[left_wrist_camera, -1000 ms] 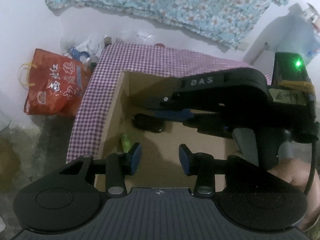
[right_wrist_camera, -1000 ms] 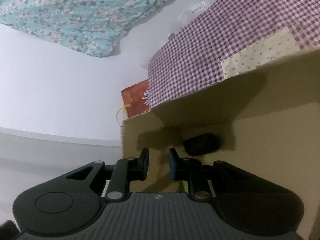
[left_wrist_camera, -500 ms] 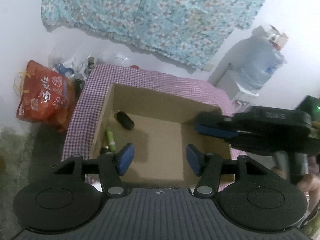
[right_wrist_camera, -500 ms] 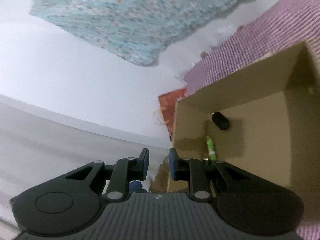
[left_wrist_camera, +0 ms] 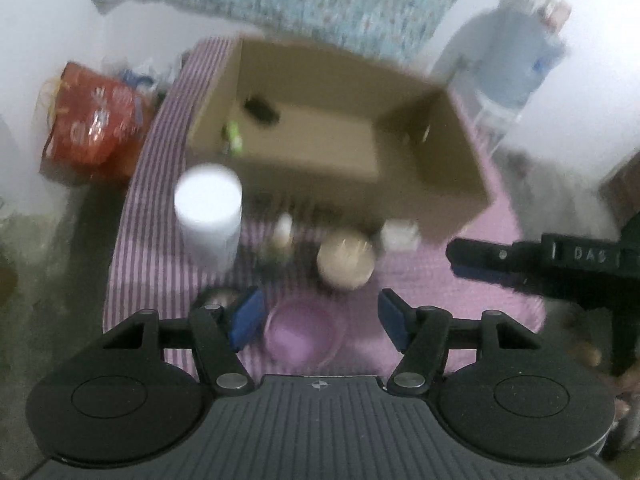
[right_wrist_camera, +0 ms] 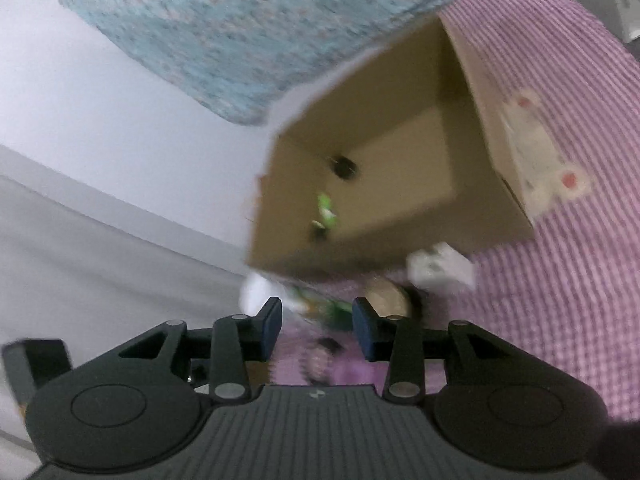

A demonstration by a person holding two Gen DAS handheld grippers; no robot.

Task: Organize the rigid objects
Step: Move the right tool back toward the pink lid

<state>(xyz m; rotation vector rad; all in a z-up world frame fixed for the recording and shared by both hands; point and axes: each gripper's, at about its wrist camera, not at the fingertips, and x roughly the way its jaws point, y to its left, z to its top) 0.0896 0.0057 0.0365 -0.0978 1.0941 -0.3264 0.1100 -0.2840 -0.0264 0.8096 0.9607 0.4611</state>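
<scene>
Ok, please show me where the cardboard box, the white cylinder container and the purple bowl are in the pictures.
cardboard box [left_wrist_camera: 448, 160]: left wrist view, on its right inner wall.
white cylinder container [left_wrist_camera: 208, 196]: left wrist view, on its flat white top.
purple bowl [left_wrist_camera: 302, 330]: left wrist view, on the inside of the bowl.

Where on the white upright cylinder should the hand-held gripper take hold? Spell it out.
Probably around the white cylinder's round side wall, below its flat top, coming in level from the near side. It stands upright on the checked cloth, clear of the cardboard box.
</scene>
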